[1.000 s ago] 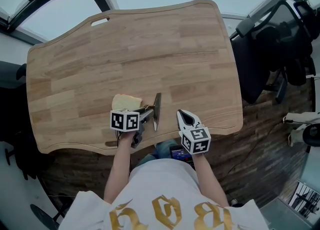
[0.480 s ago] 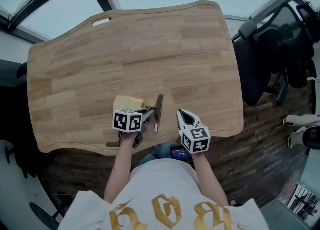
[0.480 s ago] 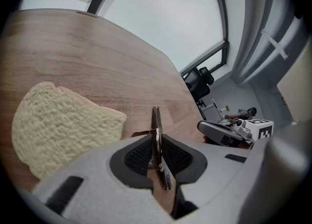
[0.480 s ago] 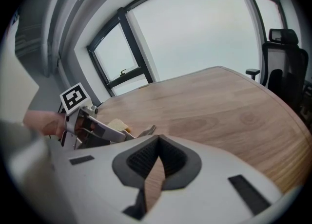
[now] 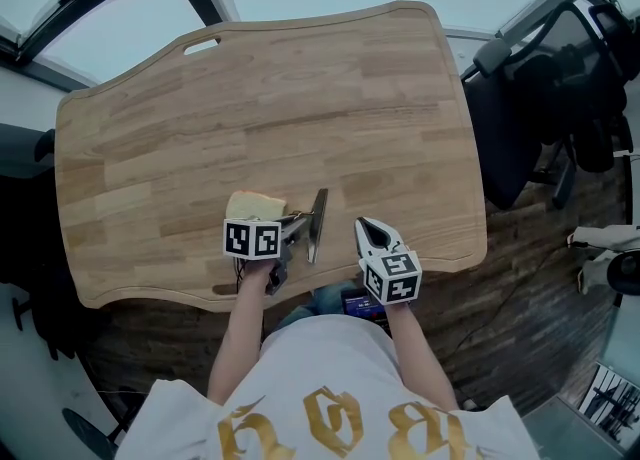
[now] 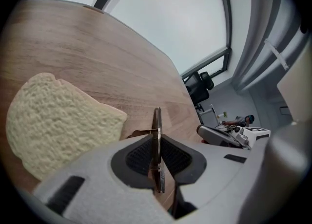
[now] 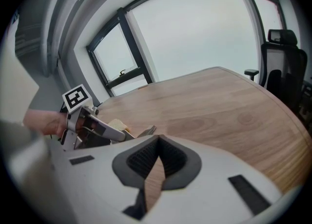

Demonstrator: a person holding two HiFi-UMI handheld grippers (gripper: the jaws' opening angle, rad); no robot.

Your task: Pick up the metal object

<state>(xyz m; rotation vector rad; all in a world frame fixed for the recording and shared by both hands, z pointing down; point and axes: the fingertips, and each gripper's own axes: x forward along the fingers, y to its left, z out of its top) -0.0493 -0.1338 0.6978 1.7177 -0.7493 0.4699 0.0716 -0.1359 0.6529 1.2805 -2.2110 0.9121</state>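
Left claw (image 5: 298, 223) has just been closing & now pinches the thin metal object (image 6: 157, 130) edge-on btwn its pads. Obj is near the front edge of the wooden tabletop (image 5: 300, 98), just right of a bread slice (image 6: 53, 121). Right claw (image 5: 368, 231) is nearby, tips together, empty.

we hold our grey plastic right gripper (image 7: 157, 142), jaws together and empty, over the light wooden table (image 7: 219, 106).
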